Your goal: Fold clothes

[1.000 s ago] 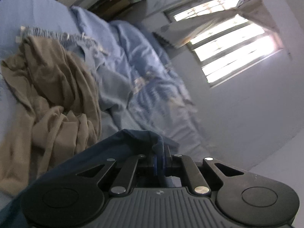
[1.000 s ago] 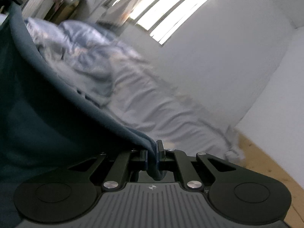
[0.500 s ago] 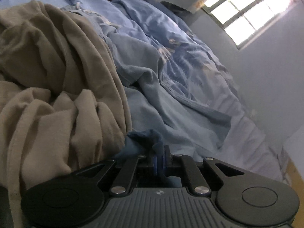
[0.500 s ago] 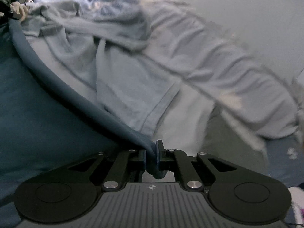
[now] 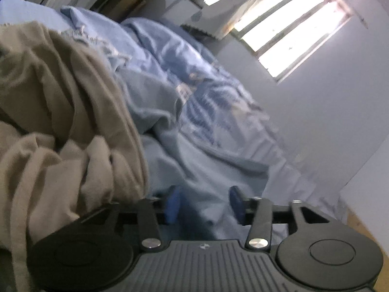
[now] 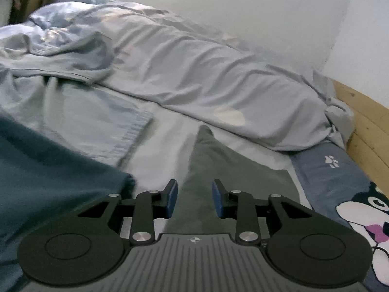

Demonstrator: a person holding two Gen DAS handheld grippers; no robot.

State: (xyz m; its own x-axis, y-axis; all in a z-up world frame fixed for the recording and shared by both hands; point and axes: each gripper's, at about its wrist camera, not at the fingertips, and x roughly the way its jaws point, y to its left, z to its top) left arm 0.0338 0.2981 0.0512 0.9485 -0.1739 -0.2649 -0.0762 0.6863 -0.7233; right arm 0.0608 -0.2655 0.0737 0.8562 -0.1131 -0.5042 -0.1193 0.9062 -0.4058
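Both jaws apart and empty: left hand-held gripper [image 5: 204,203] beside crumpled tan garment [image 5: 60,126], right hand-held gripper [image 6: 194,200] over grey garment [image 6: 218,170], teal garment [image 6: 48,165] on bed [image 6: 170,126]; likely between grasps, next needs a fresh hem

teal garment [image 6: 48,170] cropped, beige garment [image 5: 60,133] cropped

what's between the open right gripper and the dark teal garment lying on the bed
Nothing visible. In the right wrist view the right gripper is open over a grey-green cloth, and the dark teal garment lies just to its left on the light blue bedsheet, its edge beside the left finger.
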